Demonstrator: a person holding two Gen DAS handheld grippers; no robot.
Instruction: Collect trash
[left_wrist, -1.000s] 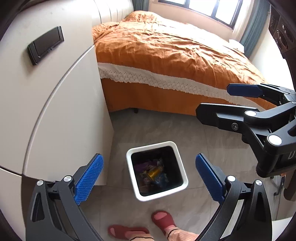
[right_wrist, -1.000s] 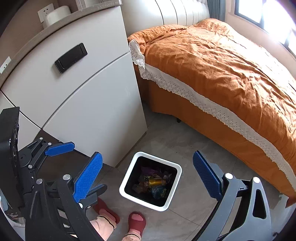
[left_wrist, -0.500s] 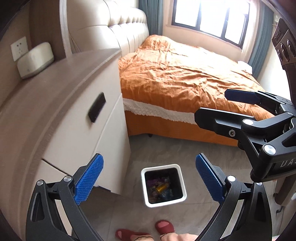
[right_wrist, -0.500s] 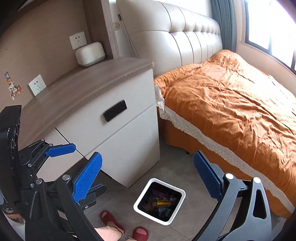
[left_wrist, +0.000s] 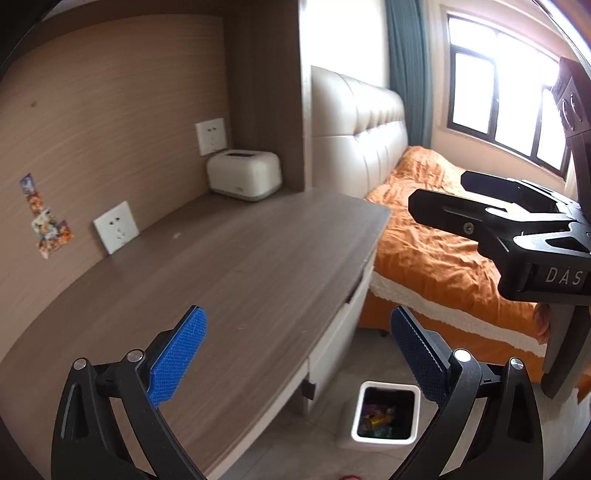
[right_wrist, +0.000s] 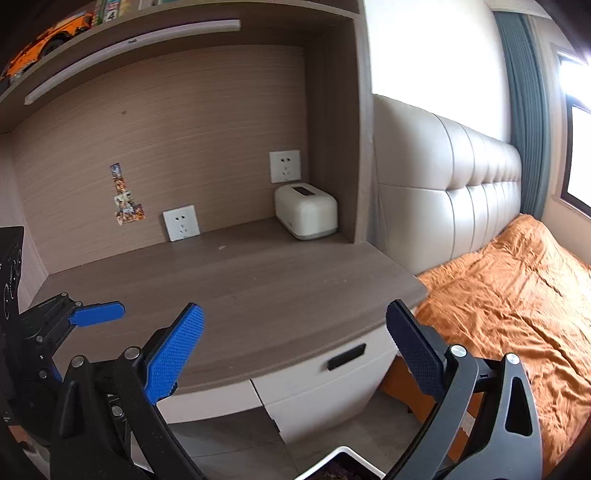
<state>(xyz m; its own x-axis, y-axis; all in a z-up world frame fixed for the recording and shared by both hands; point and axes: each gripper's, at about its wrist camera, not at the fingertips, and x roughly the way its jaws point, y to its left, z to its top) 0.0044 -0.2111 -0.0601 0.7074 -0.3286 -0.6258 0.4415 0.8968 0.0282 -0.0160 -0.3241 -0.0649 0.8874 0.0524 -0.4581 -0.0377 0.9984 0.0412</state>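
Left gripper (left_wrist: 297, 350): fingers spread wide, nothing between the pads. Right gripper (right_wrist: 295, 347): fingers likewise spread, holding nothing.

Trash bin (left_wrist: 386, 415), white rim, dark inside, on the floor just below the left gripper's right fingertip; coloured wrappers (left_wrist: 376, 417) lie in it. In the right view only its rim corner (right_wrist: 341, 465) shows between the finger bases.

Desk top (left_wrist: 258, 266) runs ahead of both grippers; its front edge passes between the left fingers. Bare floor between drawer unit (right_wrist: 332, 380) and bed (left_wrist: 443, 251).

Readable: "DAS" on the right gripper's body (left_wrist: 563, 275).
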